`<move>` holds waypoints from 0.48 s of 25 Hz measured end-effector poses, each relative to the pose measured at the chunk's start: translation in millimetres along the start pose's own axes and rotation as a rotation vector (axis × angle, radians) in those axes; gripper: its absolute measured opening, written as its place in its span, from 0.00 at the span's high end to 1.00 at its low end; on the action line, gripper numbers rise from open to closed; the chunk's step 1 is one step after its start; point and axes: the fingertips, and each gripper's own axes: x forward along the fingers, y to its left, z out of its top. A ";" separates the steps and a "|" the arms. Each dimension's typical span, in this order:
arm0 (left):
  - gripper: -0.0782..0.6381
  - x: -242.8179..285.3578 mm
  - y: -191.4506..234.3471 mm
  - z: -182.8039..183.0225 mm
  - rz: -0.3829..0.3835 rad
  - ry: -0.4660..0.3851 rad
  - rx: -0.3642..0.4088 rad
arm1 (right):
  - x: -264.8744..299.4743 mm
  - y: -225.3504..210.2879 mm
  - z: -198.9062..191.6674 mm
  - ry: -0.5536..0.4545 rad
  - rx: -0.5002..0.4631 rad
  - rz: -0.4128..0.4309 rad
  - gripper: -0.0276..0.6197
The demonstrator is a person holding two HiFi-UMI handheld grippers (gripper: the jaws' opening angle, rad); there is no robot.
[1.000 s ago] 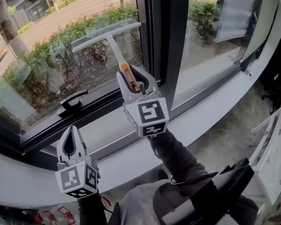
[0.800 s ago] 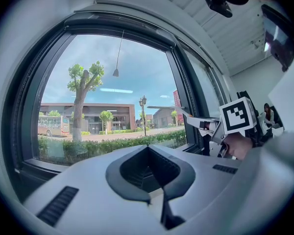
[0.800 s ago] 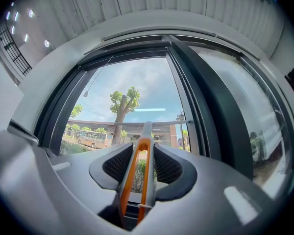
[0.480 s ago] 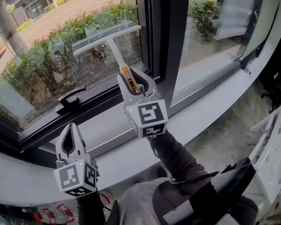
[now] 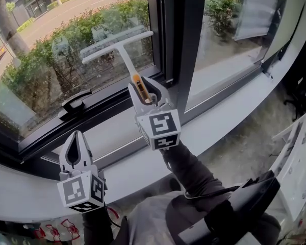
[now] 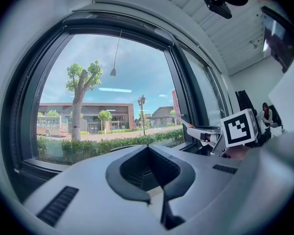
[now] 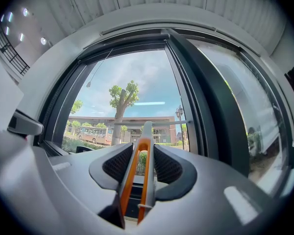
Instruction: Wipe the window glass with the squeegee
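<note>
Squeegee [image 5: 123,52]: held up in front of the left pane, its orange-and-grey handle in my right gripper and its white stem rising to the crossbar blade. The blade sits aslant, right end higher, in the lower half of the pane, close to the black upright. It is at the glass, with a faint reflection beside it; I cannot tell how firmly it presses.
Right gripper [image 5: 146,83]: closed on the squeegee handle, which runs straight between the dark pads in the right gripper view.
Left gripper [image 5: 75,136]: low and to the left, over the sill, well apart from the squeegee. Its jaws are drawn together at the tips, with nothing between them.
Window glass [image 5: 46,75]: a hedge, a road, a tree and a low building show through it.
Window handle [image 5: 74,104]: black, on the bottom frame, left of and below the blade.
Upright [image 5: 179,40]: a dark frame post dividing the left pane from the right.
Sill [image 5: 224,119]: pale, curving under both panes.
</note>
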 end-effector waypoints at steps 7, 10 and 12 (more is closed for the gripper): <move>0.89 0.1 -2.0 -1.4 -0.003 0.004 0.002 | -3.4 -0.6 -10.5 0.018 0.004 -0.002 0.76; 0.89 -0.1 -2.1 -3.0 -0.004 0.007 0.001 | -5.0 0.2 -14.9 0.026 0.003 -0.002 0.76; 0.89 0.0 -2.5 -4.5 -0.005 0.009 0.001 | -6.2 0.6 -19.2 0.034 0.003 -0.001 0.76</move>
